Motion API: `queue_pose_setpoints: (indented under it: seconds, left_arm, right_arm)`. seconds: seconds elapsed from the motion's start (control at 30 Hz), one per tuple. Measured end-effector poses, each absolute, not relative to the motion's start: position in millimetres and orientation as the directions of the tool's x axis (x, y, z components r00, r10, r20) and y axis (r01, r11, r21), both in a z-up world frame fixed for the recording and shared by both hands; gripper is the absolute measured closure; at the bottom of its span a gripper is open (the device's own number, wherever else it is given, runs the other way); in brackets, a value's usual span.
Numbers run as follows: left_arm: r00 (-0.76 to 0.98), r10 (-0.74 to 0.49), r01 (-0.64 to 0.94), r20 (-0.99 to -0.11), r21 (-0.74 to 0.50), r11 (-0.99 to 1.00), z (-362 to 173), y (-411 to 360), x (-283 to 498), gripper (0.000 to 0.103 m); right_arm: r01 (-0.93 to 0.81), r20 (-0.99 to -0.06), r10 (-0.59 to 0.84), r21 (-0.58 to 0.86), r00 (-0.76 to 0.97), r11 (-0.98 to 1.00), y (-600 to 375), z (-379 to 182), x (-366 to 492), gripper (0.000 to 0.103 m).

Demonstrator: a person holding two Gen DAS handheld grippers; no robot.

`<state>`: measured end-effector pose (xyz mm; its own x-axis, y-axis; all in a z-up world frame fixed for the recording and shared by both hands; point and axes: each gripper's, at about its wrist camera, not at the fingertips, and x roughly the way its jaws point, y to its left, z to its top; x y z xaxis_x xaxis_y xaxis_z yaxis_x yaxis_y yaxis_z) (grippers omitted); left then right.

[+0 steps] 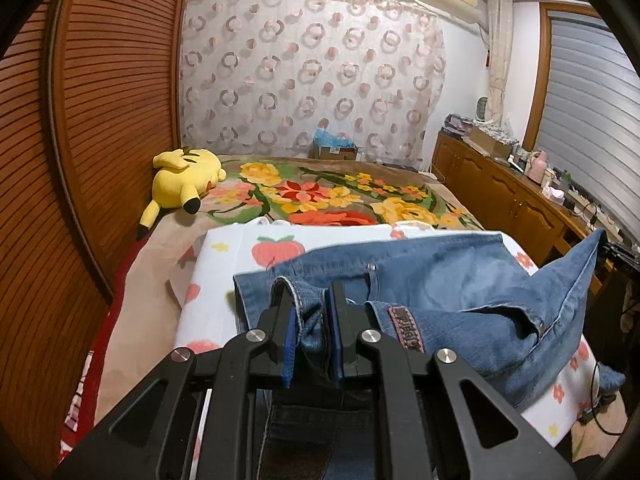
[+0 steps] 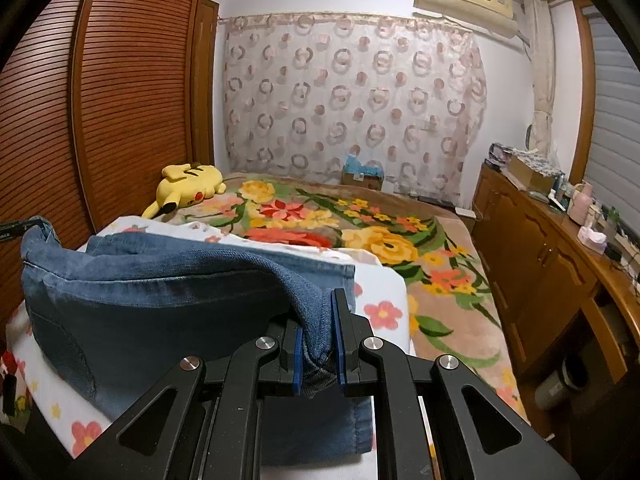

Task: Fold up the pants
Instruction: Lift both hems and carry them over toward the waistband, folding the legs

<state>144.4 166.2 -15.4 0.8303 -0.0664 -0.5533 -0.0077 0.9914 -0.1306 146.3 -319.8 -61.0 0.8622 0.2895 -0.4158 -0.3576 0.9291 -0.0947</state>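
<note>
1. My left tongs (image 1: 312, 320) are nearly closed, pinching a bunched fold of the jeans (image 1: 460, 292) at the waistband end, by the pink label.
2. My right tongs (image 2: 318, 340) are nearly closed too, gripping a doubled edge of the same jeans (image 2: 160, 292).
3. The jeans lie on the white flowered cloth (image 1: 224, 256) at the near end of the bed (image 2: 440, 280), part lifted between my two grips and the rest on the cloth.
4. To fold well, I judge I should carry both grips together at one height, keep the cloth taut between them, and lay the lifted edge square onto the lower layer before letting go.
5. A slack middle could wrinkle the fold.
6. Count: one pair of jeans, two tongs, one flowered cloth, one yellow plush (image 1: 184, 178) at the bed's far left corner.
</note>
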Motion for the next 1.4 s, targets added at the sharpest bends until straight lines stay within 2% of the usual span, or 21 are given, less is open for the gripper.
queue_pose_setpoints:
  seconds: [0.13, 0.33, 0.67, 0.97, 1.1, 1.23, 1.4]
  left_arm:
    - [0.84, -0.054, -0.011, -0.54, -0.117, 0.993, -1.9, 168.4, 162.5, 0.087]
    - [0.838, -0.036, -0.029, -0.544, -0.111, 0.993, 2.0, 175.0, 191.9, 0.087]
    - [0.776, -0.039, -0.044, -0.629, -0.116, 0.992, -36.9, 180.0, 240.2, 0.087]
    - [0.731, -0.036, -0.051, -0.681, -0.106, 0.993, -58.0, 183.8, 265.4, 0.087]
    - [0.716, -0.028, -0.046, -0.698, -0.088, 0.995, -60.9, 181.7, 266.1, 0.081]
    - [0.723, -0.003, -0.068, -0.69, -0.076, 0.995, -57.5, 185.8, 260.3, 0.058]
    - [0.729, -0.002, -0.062, -0.685, -0.07, 0.996, -51.6, 189.8, 248.5, 0.056]
  right_arm:
    - [-0.373, -0.417, 0.289, -0.133, 0.862, 0.918, -314.3, -51.4, 165.1, 0.091]
    - [-0.364, -0.405, 0.293, -0.11, 0.866, 0.925, -316.4, -56.0, 192.3, 0.091]
    - [-0.361, -0.498, 0.261, -0.114, 0.827, 0.925, -298.0, -85.2, 243.8, 0.091]
    - [-0.367, -0.557, 0.243, -0.12, 0.794, 0.923, -279.8, -82.5, 290.0, 0.091]
    - [-0.375, -0.58, 0.243, -0.117, 0.778, 0.92, -274.9, -83.6, 302.4, 0.091]
    - [-0.376, -0.591, 0.24, -0.117, 0.77, 0.919, -272.1, -83.2, 305.3, 0.091]
    - [-0.376, -0.594, 0.242, -0.113, 0.767, 0.92, -274.9, -84.2, 306.1, 0.091]
